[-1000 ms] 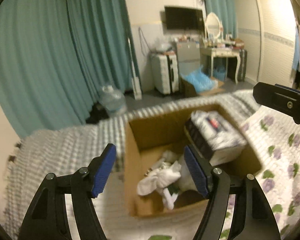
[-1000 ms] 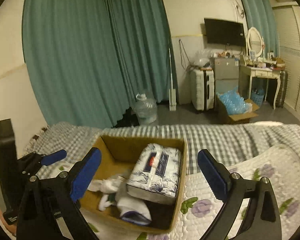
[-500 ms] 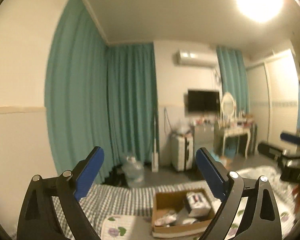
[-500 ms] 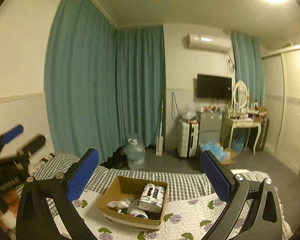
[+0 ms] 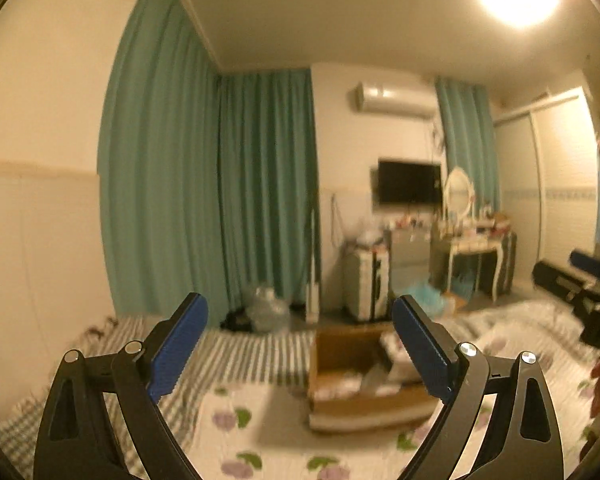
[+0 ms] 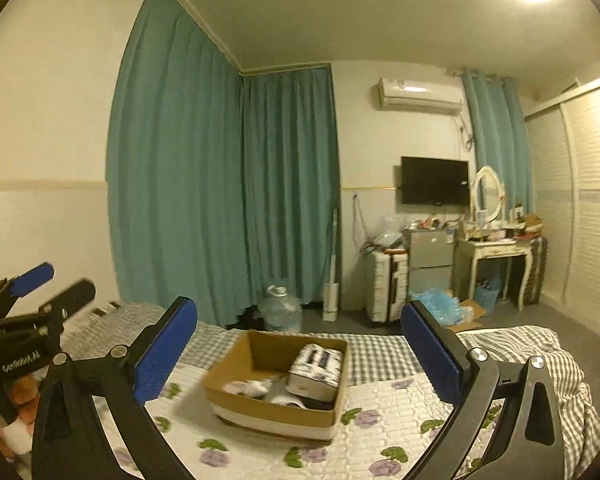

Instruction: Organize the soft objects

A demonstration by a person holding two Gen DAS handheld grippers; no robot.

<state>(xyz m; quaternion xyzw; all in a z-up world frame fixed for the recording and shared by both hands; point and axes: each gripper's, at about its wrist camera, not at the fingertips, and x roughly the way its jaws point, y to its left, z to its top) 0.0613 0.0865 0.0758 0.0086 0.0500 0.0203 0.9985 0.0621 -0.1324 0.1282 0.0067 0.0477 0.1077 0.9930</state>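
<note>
Both grippers, left gripper (image 5: 298, 354) and right gripper (image 6: 300, 358): fingers spread, empty. Cardboard box (image 6: 274, 390) lower centre, on bed (image 6: 380, 412). White cloths (image 6: 248, 387) inside: light, limp; pinch your grip at bunched fold.

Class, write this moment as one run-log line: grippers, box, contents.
left gripper: open, empty | right gripper: open, empty | cardboard box: on floral quilt | contents: tissue pack, white soft items

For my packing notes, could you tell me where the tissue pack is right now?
In the right wrist view, the tissue pack sits inside the cardboard box on the bed, against its right wall, beside the white cloths.
</note>
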